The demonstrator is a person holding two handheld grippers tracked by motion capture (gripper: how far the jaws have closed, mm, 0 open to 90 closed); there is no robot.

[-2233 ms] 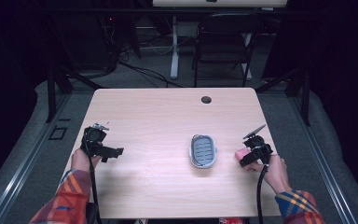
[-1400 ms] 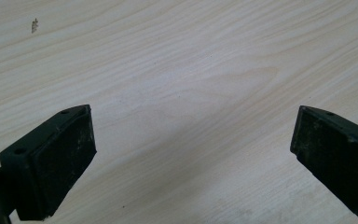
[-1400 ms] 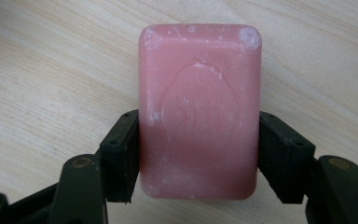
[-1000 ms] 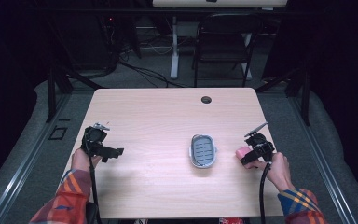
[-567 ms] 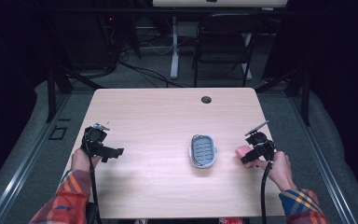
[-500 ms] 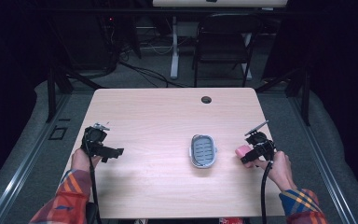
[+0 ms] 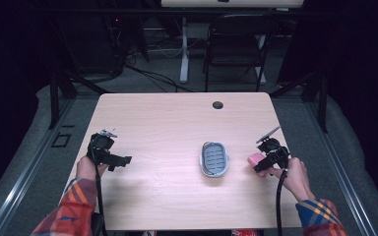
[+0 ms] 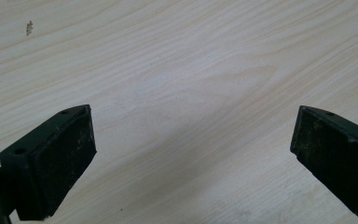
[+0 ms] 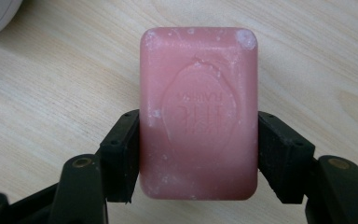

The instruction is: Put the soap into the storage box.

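right gripper [image 9: 198, 149]: fingers pinching the pink rectangular soap bar [image 9: 198, 112] by both long sides
left gripper [image 8: 191, 158]: fingers spread wide, just pale wooden surface [image 8: 177, 70] between them
grey oval soap dish [image 7: 214, 158]: beside the soap

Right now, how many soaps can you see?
1. The pink soap is clamped between the jaws of the right gripper, at the table's right side, just right of the grey dish. None lies in the dish.

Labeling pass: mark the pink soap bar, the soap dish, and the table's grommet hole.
pink soap bar [image 9: 198, 112], right gripper view, embossed top face
soap dish [image 7: 214, 158], high view, ribbed grey centre
grommet hole [image 7: 218, 105], high view, dark middle
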